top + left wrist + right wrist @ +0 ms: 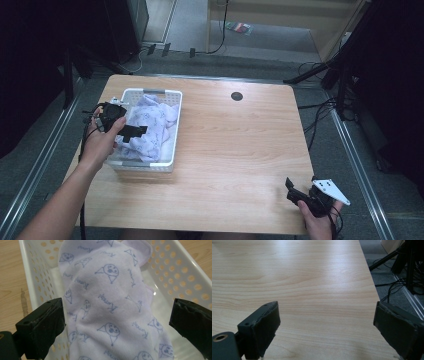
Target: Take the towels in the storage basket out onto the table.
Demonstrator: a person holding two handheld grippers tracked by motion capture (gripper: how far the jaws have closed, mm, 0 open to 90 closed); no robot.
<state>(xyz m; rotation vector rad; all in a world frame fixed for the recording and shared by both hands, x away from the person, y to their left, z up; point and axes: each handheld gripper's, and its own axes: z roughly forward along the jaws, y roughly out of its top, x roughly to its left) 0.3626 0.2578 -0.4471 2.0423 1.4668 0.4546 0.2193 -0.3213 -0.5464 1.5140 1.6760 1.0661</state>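
The left gripper (131,131) is hovering with its 2 jaws spread wide around the lavender printed cloth (110,307) heaped in the white basket (175,131) (probably lining up a grab, not yet gripping), while the right gripper (295,192) is idling wide open and empty at the table's (240,150) near corner.

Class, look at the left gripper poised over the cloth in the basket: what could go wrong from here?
1. The left gripper has its jaws open on either side of the bunched cloth; closing might pinch only a thin fold, which could slip.
2. The white basket looks light and may lift or slide with the cloth; the right gripper is far away, unable to steady it.
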